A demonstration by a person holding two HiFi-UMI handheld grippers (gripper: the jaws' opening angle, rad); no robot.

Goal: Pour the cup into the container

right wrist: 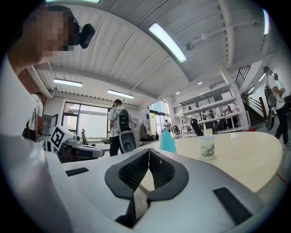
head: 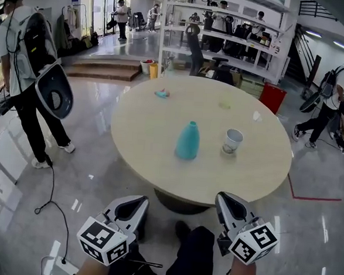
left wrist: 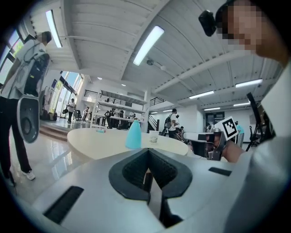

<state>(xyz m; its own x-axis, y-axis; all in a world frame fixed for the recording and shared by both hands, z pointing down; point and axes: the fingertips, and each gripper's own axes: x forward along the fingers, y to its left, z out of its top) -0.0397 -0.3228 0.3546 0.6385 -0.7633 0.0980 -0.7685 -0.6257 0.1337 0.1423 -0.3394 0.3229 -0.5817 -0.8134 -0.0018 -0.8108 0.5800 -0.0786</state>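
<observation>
A teal bottle-shaped container stands upright near the middle of the round beige table. A white patterned cup stands upright to its right, a little apart from it. Both show far off in the left gripper view, container and cup, and in the right gripper view, container and cup. My left gripper and right gripper hang low by my body, short of the table's near edge. Both are shut with nothing in them, as the left gripper and right gripper show in their own views.
A small teal and pink object and a white scrap lie on the table's far side. A person with a backpack stands at the left, another person at the right. A cable runs across the glossy floor.
</observation>
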